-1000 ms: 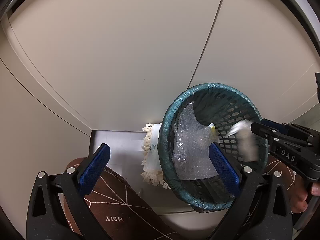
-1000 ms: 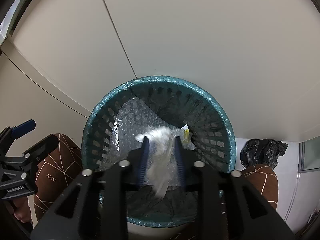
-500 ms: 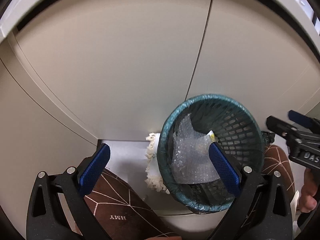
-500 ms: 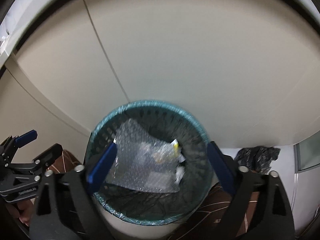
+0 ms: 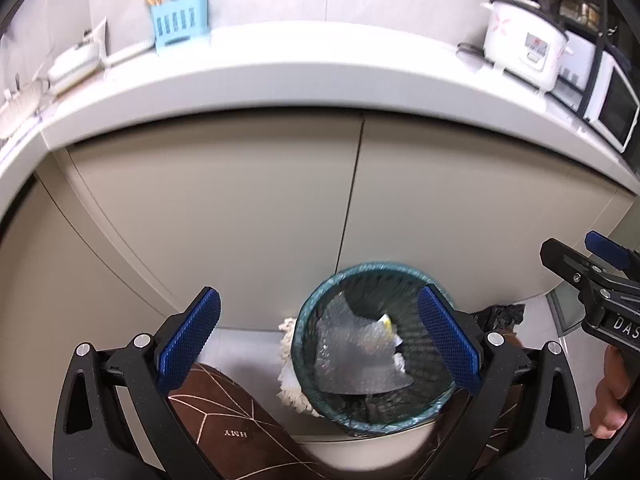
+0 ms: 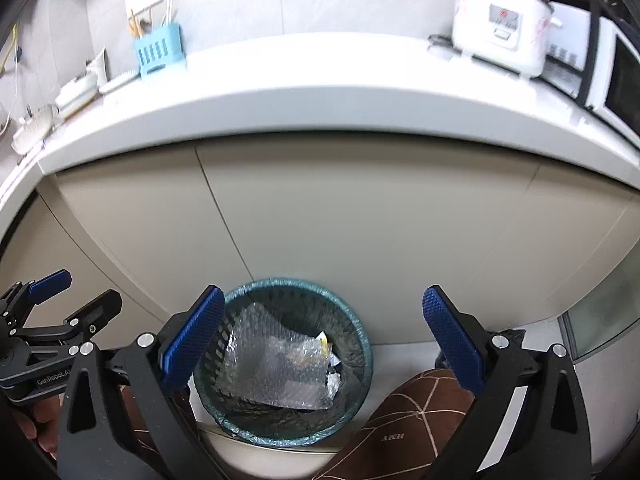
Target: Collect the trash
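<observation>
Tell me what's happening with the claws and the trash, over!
Left claw open, empty. Right claw open, empty. Bubble wrap and scraps inside teal bin on the floor. Nothing blocking the bin, over.

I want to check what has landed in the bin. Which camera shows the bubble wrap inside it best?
The right wrist view: the bubble wrap lies open to view in the teal basket, between the right gripper fingers. In the left wrist view it is blurrier, with a finger of the left gripper crossing the basket's right side.
</observation>
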`<state>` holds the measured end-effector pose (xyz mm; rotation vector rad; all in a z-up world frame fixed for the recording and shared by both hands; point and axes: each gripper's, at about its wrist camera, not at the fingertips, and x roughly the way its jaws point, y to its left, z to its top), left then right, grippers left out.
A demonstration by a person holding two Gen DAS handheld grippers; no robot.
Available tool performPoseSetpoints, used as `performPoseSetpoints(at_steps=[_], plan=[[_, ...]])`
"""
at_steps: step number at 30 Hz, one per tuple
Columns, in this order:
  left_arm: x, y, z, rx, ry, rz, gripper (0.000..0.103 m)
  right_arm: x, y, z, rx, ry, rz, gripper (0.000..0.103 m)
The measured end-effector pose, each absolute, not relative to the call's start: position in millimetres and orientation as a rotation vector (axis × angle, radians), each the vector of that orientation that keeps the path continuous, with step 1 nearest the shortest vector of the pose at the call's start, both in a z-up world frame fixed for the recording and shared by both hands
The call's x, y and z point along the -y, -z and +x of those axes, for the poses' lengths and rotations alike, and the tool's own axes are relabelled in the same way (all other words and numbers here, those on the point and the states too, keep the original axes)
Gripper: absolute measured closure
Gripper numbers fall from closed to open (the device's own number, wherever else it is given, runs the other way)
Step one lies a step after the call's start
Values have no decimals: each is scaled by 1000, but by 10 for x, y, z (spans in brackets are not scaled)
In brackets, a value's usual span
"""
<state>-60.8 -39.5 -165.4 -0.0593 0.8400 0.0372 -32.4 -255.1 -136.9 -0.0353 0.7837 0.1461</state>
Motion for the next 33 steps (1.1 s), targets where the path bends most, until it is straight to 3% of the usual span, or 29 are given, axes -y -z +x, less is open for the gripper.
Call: performPoseSetpoints(at_steps=[15,33], plan=[[457,789,-1065,-702,-14,-80,6,2762,626,-898,-683,-105,14,8],[448,708,-1242,-705,1,-85,6,2751,547,-1082,-676,-100,4,8]])
